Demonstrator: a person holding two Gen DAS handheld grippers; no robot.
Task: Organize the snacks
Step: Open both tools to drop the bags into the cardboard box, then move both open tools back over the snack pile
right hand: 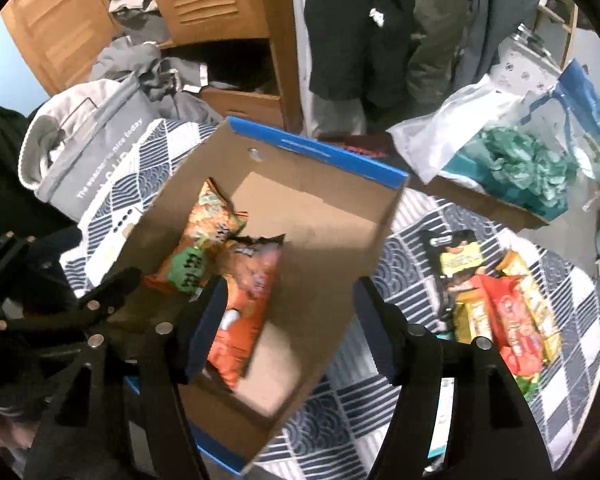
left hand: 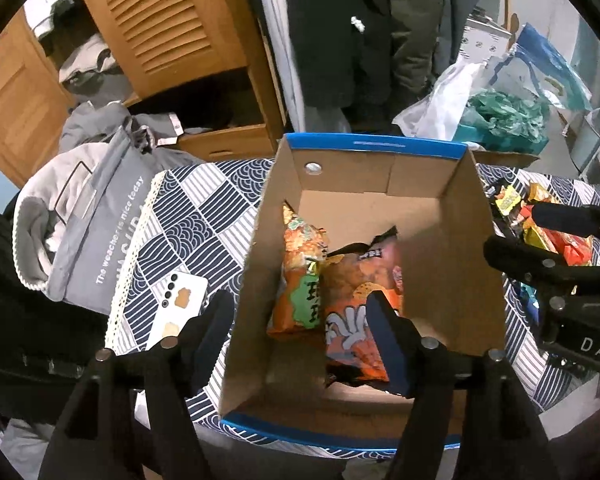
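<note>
A cardboard box (left hand: 459,240) with a blue rim stands open on the patterned tablecloth. Two snack bags lie inside it: an orange-and-green bag (left hand: 300,280) and, beside it, an orange bag with a black top (left hand: 355,292). My left gripper (left hand: 300,332) is open and straddles the box's left wall, one finger outside and one over the orange bag. In the right wrist view my right gripper (right hand: 292,324) is open above the box (right hand: 339,240), beside the orange bag (right hand: 248,300), gripping nothing. A pile of loose snack packs (right hand: 507,312) lies on the cloth to the right.
A white phone (left hand: 178,300) and a grey fabric bag (left hand: 92,232) lie left of the box. Plastic bags with teal stuffing (right hand: 511,164) sit on another carton at the back right. A wooden cabinet (left hand: 160,20) and hanging coats (left hand: 339,20) stand behind.
</note>
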